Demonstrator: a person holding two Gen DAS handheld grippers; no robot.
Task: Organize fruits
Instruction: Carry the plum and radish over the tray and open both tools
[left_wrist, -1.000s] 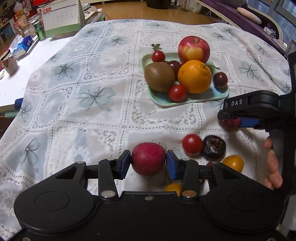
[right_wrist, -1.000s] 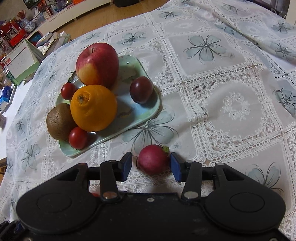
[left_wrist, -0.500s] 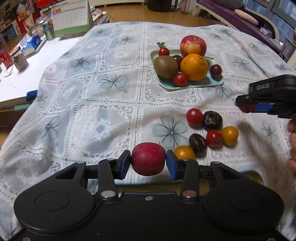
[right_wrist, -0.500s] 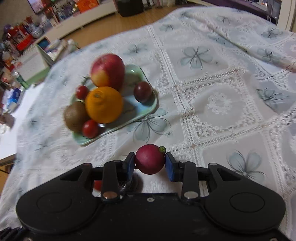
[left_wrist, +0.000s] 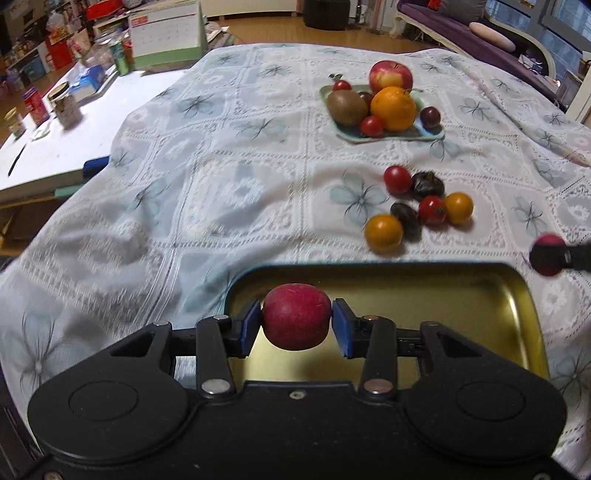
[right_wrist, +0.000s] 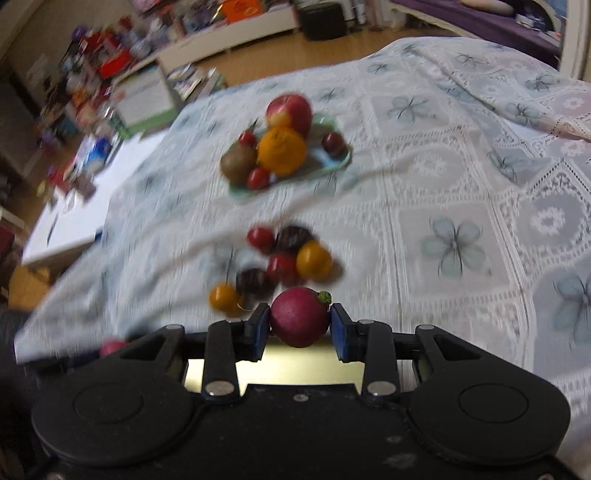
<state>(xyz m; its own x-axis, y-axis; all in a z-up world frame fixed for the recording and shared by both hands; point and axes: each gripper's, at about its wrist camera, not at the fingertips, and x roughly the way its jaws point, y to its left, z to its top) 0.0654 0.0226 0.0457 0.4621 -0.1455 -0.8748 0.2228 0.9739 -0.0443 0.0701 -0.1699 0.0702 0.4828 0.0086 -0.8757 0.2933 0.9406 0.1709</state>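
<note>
My left gripper (left_wrist: 295, 325) is shut on a red round fruit (left_wrist: 296, 316) and holds it above the near left part of a gold metal tray (left_wrist: 480, 291). My right gripper (right_wrist: 299, 325) is shut on a dark red fruit with a green stem (right_wrist: 299, 317), above the tray's far edge (right_wrist: 280, 369); it also shows at the right edge of the left wrist view (left_wrist: 548, 254). Several loose cherry tomatoes and dark fruits (left_wrist: 424, 206) lie on the cloth beyond the tray.
A pale green plate (left_wrist: 428, 133) further back holds an apple (left_wrist: 390, 75), an orange (left_wrist: 393, 109), a kiwi (left_wrist: 346, 108) and small fruits. A white side table with jars (left_wrist: 66, 105) and a calendar (left_wrist: 166, 33) stands at the left.
Both grippers have pulled back toward me with their fruits. The gold tray has come into view under them. The plate and the loose fruits now look farther away.
</note>
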